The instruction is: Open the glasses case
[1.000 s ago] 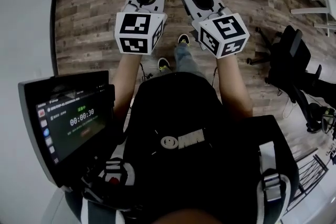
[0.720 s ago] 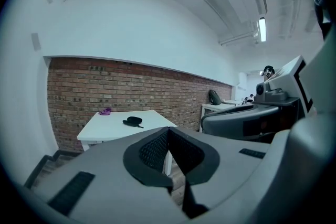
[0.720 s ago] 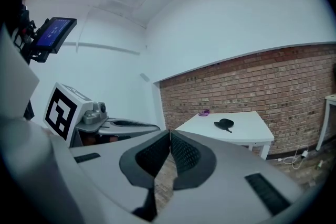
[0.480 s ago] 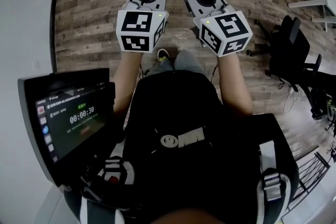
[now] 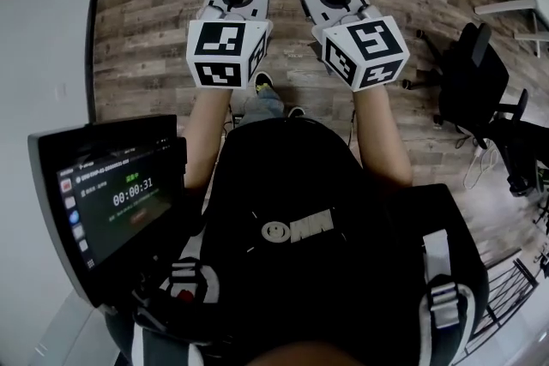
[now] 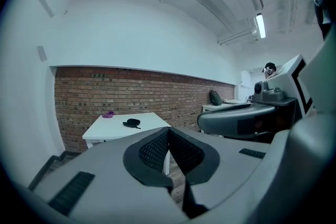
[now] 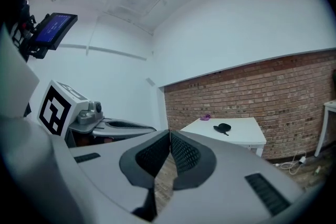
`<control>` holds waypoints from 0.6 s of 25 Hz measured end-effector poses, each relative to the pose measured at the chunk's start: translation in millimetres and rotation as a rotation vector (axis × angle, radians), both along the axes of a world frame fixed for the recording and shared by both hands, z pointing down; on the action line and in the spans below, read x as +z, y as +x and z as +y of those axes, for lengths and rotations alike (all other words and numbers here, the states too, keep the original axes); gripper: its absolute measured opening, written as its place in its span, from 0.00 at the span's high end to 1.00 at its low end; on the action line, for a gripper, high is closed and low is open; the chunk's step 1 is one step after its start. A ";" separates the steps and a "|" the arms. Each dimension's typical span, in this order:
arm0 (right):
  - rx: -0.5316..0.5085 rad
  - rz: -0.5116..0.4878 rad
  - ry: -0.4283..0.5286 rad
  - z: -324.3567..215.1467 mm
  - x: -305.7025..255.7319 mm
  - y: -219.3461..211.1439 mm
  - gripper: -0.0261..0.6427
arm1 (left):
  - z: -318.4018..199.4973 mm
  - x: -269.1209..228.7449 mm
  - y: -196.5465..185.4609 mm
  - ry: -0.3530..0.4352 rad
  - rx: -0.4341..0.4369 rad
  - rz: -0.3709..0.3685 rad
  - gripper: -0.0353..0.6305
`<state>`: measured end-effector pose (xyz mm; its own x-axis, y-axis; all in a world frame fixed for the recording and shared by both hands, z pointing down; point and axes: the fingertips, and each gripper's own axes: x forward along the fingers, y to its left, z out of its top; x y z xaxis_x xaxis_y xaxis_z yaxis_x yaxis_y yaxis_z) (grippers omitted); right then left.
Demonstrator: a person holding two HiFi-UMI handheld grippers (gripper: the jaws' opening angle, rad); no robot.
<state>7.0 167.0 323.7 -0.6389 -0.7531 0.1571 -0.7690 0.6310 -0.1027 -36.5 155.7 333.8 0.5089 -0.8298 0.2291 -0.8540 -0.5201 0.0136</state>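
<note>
Ahead, well apart from both tools, one black glasses case [image 6: 131, 123] lies on the single white table [image 6: 113, 129] against the brick wall [image 6: 157, 94]. It sits at about eleven o'clock from the left gripper [image 6: 168, 129] and two o'clock from the right gripper [image 7: 169, 134]. One small purple object [image 6: 108, 114] sits near the case, at its ten o'clock. Both grippers' jaws are pressed together, holding nothing.

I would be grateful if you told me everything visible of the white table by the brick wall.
The white table has a flat, rectangular top that looks smooth and matte, on white legs. It stands level in front of the brick wall; whether it touches the wall cannot be told. A small black object lies near the top's middle, and a small purple object sits nearer the wall.
</note>
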 end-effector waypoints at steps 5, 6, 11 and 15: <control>0.032 0.059 0.066 30.8 -4.6 11.5 0.95 | 35.0 0.4 12.6 0.003 0.005 0.000 0.94; 0.039 0.060 0.075 42.0 -5.4 19.3 0.95 | 46.6 -0.2 19.1 0.009 0.004 -0.004 0.94; 0.091 0.032 0.078 79.3 -7.8 45.4 0.95 | 87.2 -9.6 26.7 0.044 -0.022 -0.029 0.94; 0.125 0.023 0.098 97.9 -14.6 50.2 0.95 | 104.8 -24.9 22.7 0.093 -0.039 -0.016 0.94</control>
<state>57.2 264.9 309.1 -0.5368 -0.8386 0.0925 -0.8433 0.5368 -0.0272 -13.8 260.6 308.9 0.4725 -0.8670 0.1583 -0.8735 -0.4845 -0.0465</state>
